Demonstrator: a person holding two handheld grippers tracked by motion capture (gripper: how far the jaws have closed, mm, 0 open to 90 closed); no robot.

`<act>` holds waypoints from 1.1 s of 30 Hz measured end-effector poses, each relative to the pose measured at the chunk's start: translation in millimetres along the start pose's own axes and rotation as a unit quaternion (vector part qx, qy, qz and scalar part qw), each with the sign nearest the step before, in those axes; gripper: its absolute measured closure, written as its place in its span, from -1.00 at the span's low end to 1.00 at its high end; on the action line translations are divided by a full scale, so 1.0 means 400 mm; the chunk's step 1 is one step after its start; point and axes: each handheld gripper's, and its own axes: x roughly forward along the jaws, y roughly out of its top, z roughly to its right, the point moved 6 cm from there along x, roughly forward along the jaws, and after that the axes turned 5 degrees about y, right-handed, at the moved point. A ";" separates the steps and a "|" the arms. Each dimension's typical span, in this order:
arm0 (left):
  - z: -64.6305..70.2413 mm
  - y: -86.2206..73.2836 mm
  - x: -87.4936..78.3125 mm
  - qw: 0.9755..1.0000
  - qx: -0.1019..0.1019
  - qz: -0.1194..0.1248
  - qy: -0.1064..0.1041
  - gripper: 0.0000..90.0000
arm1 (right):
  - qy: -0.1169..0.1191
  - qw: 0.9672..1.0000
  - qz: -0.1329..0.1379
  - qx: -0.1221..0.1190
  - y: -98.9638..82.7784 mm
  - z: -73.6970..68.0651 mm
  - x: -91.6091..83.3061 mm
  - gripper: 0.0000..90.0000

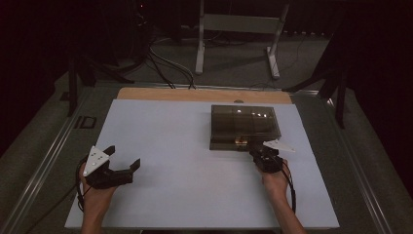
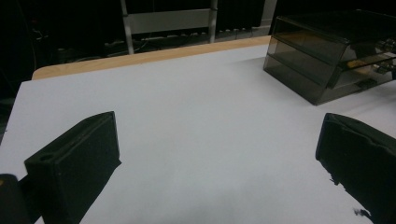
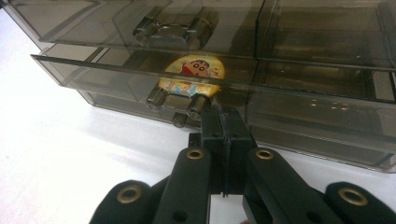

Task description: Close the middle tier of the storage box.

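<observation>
One smoky transparent drawer box (image 1: 245, 126) is sitting toward the far right of the white desk (image 1: 185, 180), its middle drawer (image 3: 140, 79) standing slightly out and showing a cartoon sticker (image 3: 198, 70). Just at that drawer's handle (image 3: 180, 102), the right tool (image 3: 225, 122) is resting with jaws pressed together. Well apart, the left tool (image 1: 123, 158) is hovering with jaws spread wide.

smoky drawer box (image 1: 245, 126), middle drawer (image 3: 140, 79) ajar, cartoon sticker (image 3: 198, 70) inside
</observation>
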 end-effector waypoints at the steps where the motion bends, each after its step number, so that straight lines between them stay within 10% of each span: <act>1: 0.000 0.000 0.000 1.000 0.000 0.000 0.000 -0.98 | -0.001 1.000 0.000 0.000 0.001 0.001 0.001 0.99; 33: 0.000 0.000 0.003 1.000 0.000 -0.001 0.000 -0.98 | -0.018 1.000 -0.003 -0.009 0.011 0.010 0.024 0.99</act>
